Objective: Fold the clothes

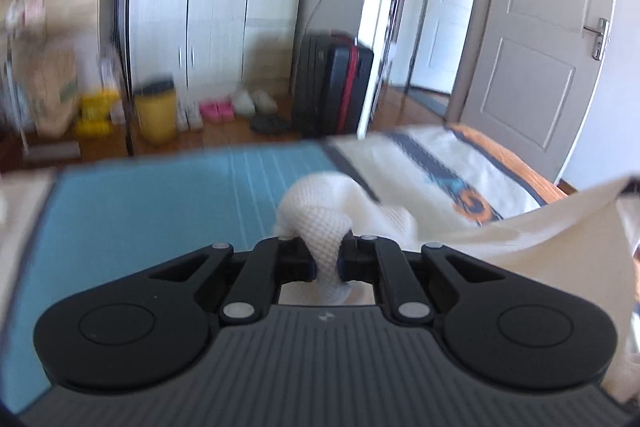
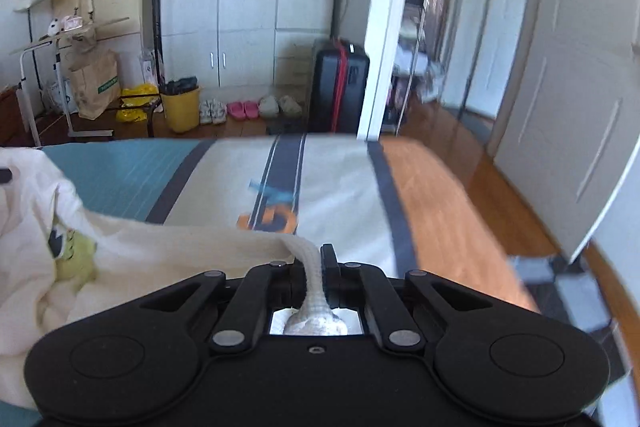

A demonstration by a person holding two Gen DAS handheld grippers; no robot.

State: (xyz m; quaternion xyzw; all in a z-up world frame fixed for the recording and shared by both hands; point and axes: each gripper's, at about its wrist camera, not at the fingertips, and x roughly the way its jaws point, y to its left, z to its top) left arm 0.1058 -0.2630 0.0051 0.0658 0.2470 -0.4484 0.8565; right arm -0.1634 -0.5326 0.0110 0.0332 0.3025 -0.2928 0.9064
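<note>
Cream waffle-knit garment [image 2: 132, 259] — bunched, stretched above the bed; green print, perhaps.

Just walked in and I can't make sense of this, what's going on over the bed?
A person is folding a cream garment over the bed with a handheld gripper in each hand. The left gripper is shut on a bunched ribbed edge of it, and the right gripper is shut on another ribbed edge. The cloth hangs between them, lifted off the bedspread; no fold is laid yet.

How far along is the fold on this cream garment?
Done: the left gripper and right gripper are each shut on a bunched edge of the cream garment. In hand: it hangs between them above the bed. Left: no fold shows yet.
</note>
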